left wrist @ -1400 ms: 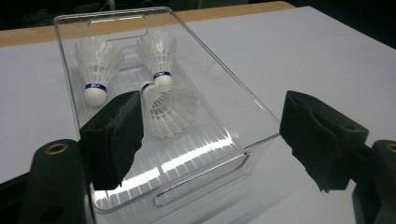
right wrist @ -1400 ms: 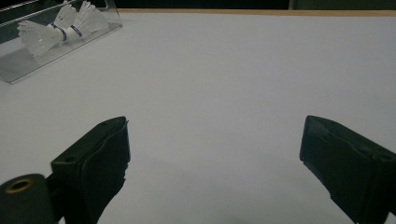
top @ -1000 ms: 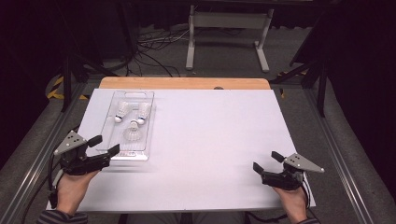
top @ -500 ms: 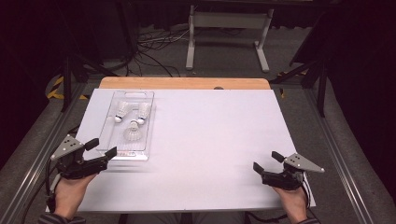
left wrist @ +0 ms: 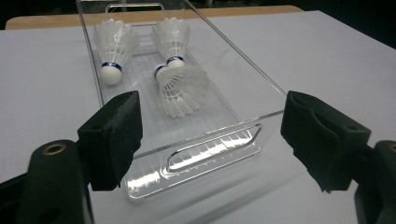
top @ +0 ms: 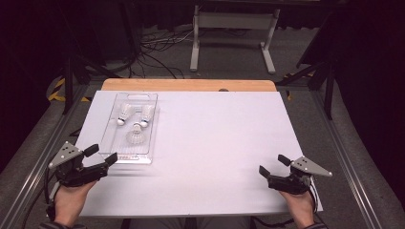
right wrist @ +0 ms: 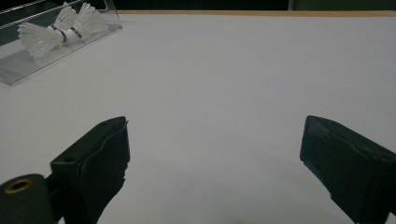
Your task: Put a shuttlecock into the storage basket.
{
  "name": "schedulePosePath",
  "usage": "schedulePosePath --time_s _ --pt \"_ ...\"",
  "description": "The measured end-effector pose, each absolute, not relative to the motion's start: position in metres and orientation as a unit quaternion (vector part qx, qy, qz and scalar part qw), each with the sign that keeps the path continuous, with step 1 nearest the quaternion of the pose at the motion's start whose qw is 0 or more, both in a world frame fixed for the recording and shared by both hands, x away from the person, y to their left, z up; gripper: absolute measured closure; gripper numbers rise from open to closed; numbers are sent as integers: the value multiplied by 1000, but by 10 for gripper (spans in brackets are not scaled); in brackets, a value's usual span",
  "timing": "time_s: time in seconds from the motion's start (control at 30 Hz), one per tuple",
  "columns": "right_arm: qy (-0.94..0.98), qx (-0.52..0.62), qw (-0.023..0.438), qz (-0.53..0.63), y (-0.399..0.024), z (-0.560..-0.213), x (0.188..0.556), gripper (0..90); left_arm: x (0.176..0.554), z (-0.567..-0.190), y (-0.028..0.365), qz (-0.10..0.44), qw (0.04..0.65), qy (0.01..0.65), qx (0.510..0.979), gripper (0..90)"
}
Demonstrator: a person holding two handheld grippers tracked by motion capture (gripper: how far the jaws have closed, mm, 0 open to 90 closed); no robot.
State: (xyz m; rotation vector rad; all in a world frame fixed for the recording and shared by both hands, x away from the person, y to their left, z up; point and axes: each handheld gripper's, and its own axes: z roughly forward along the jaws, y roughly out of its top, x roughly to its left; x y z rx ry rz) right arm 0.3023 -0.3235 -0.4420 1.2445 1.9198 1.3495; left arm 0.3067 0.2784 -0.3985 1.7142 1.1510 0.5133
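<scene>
A clear plastic tray [top: 152, 125] with cut-out handles at both short ends lies flat on the white surface [top: 219, 143], toward its far left part, its long sides running front to back. Inside lie three white feather shuttlecocks: two side by side at the far end [left wrist: 113, 49] [left wrist: 173, 39], cork tips toward the near end, and a third [left wrist: 183, 88] just before them, on its side.

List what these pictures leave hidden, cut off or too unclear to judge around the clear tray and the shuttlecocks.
- Clear tray, right gripper view: cut off by the frame's left edge.
- Nearest shuttlecock, left gripper view: its cork is partly hidden behind its own feathers.
- Left gripper, high view: too small to tell whether a jaw touches the tray.
</scene>
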Motion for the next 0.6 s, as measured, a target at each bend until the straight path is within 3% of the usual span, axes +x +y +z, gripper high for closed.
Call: schedulePosePath --time_s 0.6 --pt "701 456 240 493 -324 -442 302 90 302 -410 283 212 489 482 696 219"
